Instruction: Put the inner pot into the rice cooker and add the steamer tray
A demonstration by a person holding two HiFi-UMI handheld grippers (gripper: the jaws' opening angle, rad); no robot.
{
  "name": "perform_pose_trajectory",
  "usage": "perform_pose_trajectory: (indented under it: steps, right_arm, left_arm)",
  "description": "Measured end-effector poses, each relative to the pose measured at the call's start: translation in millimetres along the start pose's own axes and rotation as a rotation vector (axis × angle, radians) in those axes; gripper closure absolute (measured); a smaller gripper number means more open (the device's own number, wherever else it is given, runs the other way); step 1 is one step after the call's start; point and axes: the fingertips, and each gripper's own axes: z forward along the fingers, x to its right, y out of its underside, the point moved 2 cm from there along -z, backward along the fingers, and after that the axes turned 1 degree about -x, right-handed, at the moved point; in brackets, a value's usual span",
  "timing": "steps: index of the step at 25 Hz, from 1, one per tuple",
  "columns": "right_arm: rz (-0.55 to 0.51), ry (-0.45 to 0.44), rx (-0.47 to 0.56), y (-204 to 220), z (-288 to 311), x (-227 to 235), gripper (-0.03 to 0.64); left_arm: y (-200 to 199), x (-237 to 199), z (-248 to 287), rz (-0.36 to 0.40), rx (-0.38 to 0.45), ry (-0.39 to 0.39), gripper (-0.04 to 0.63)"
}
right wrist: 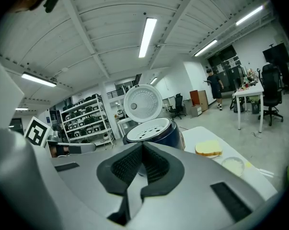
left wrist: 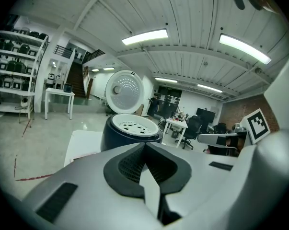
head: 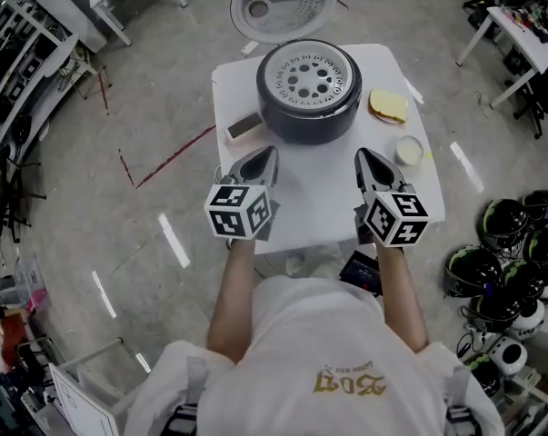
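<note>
Head view: the left gripper (head: 272, 153) and right gripper (head: 361, 155) sit just short of the rice cooker (head: 308, 112), with the steamer tray (head: 308, 78) seated in its top.
Left gripper view: jaws together, empty, rice cooker straight ahead.
Right gripper view: jaws together, empty, rice cooker ahead.

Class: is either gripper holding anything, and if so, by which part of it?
Nothing is held. The left gripper and the right gripper both have jaws shut and empty, short of the rice cooker.

Glossy grey floor (head: 146, 107), ceiling strip lights (left wrist: 144, 36)
</note>
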Motion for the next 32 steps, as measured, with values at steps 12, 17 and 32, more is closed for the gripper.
perform_pose_trajectory:
  steps: [12, 17, 32]
  right_arm:
    - [0.008, -0.014, -0.007, 4, -4, -2, 0.607]
    - [-0.001, -0.021, -0.017, 7, -5, -3, 0.607]
    - [0.012, -0.022, -0.027, 11, -3, -9, 0.607]
  left_arm:
    - [4, 2, -5, 0.008, -0.008, -0.013, 0.58]
    - [5, 2, -7, 0.001, -0.003, -0.015, 0.58]
    - [5, -8, -17, -0.029, 0.011, -0.02, 0.58]
